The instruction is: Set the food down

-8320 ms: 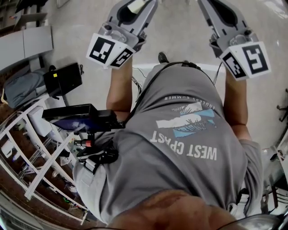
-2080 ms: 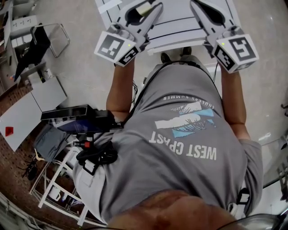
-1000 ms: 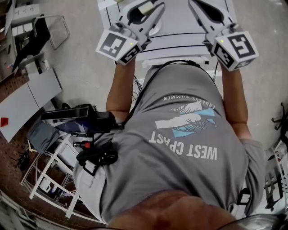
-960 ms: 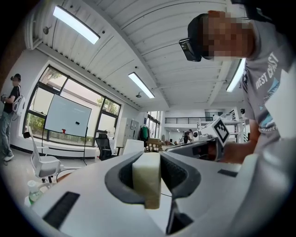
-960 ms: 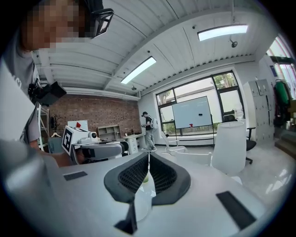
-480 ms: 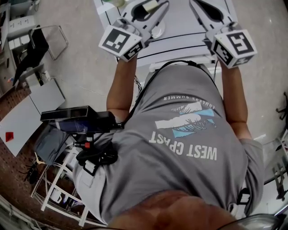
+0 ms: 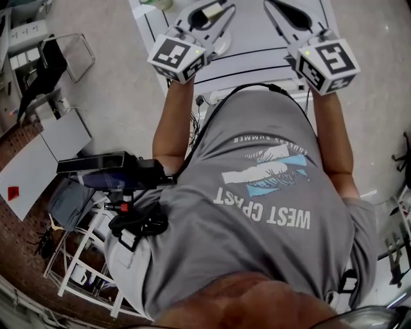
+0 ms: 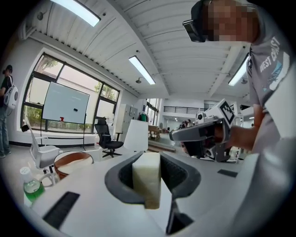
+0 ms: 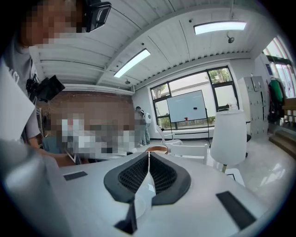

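Note:
A pale cream block of food stands upright between the jaws of my left gripper, which is shut on it. In the head view that gripper reaches over the near edge of a white table, with the block showing in its jaws. A brown round bowl sits on the table to the left of the block. My right gripper is shut with its pads touching and nothing between them; it hangs over the table to the right of the left one.
A green-capped bottle stands near the bowl at the table's left. A white lamp-like shade and chairs stand beyond the table. On the floor at the left lie boxes, a rack and a camera rig.
The person has walked from open floor up to the white table. Over the last second both grippers have sunk toward the tabletop, the left one more, still holding the block.

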### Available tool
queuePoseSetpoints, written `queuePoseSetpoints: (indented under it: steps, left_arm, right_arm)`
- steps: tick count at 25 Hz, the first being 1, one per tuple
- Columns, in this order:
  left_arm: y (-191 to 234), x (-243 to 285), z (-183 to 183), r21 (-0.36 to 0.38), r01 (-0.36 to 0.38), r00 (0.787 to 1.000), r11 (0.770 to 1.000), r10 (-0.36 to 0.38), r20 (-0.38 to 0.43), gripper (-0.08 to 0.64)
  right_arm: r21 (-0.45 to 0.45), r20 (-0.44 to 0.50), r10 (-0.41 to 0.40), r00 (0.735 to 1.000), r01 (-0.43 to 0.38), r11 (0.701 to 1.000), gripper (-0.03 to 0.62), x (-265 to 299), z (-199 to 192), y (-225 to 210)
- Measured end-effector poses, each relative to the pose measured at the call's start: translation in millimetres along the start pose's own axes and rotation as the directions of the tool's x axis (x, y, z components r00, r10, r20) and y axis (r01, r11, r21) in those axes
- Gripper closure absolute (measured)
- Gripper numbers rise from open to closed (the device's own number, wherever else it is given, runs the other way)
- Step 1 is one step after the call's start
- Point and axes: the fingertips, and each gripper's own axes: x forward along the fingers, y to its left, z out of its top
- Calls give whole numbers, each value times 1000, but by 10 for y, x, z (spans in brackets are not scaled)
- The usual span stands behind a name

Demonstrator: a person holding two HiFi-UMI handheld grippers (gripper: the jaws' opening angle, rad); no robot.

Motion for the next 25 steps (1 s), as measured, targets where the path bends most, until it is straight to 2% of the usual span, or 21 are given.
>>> queuePoseSetpoints:
  steps: [8,15,25]
  left_arm:
    - [80,37,-522,-67,-79,989,995,70,-131,469]
    - [342,-144,-913,-127,-105,973,986,76,-216,469]
    - [448,-241,-1543,-209,-137,941,968,61,-333,469]
  right_arm:
    - [10,-53,67,996,-67,998,583,7,-218,-57]
    - [9,-75,86,993,-86,996,583,254,-254,61]
    - [13,-97,98,990,-97,995,583,307,-345,105]
